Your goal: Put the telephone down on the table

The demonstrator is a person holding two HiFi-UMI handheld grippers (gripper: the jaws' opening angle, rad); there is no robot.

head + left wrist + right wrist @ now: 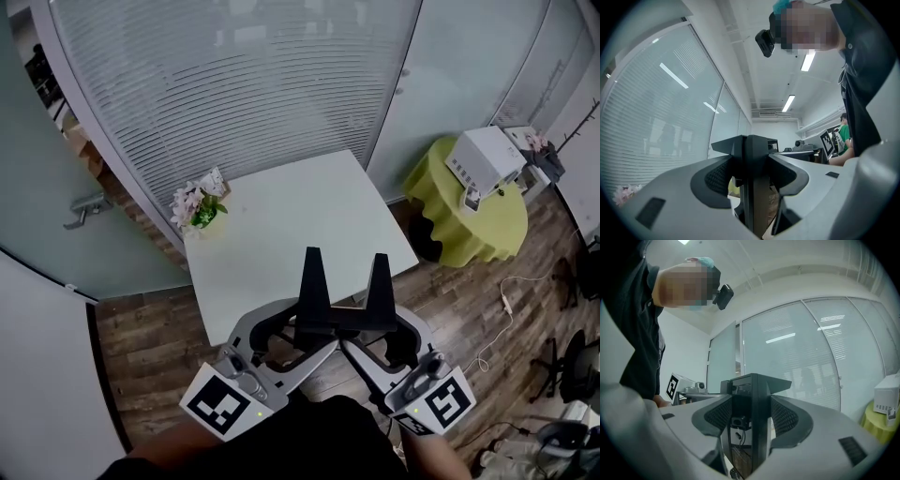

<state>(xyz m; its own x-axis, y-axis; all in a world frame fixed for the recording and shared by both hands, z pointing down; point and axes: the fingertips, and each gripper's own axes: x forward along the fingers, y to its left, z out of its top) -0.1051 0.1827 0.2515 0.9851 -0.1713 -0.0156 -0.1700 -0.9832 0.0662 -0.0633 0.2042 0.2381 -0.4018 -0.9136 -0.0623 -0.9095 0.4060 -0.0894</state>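
Your left tongs [312, 272] and right tongs [379, 274] are both pressed together with nothing between them, side by side close to your body, over the near edge of the white desk [291, 211]. A flower pot [200, 208] stands at its far left corner; the telephone can't be made out in any view

Table [281, 234]: white top, smooth and matt. Floor [141, 347] around the table: dark wood planks with visible grain. Glass partition [234, 84] behind the table: frosted, with fine horizontal lines. Cloth [487, 230] right of the table: yellow-green fabric, hanging in folds. White device [483, 155] on that cloth: smooth casing, apparently plastic. Left gripper [751, 145] and right gripper [754, 380]: smooth grey plastic-looking shells, matt black jaws, finely textured dark pad faces.
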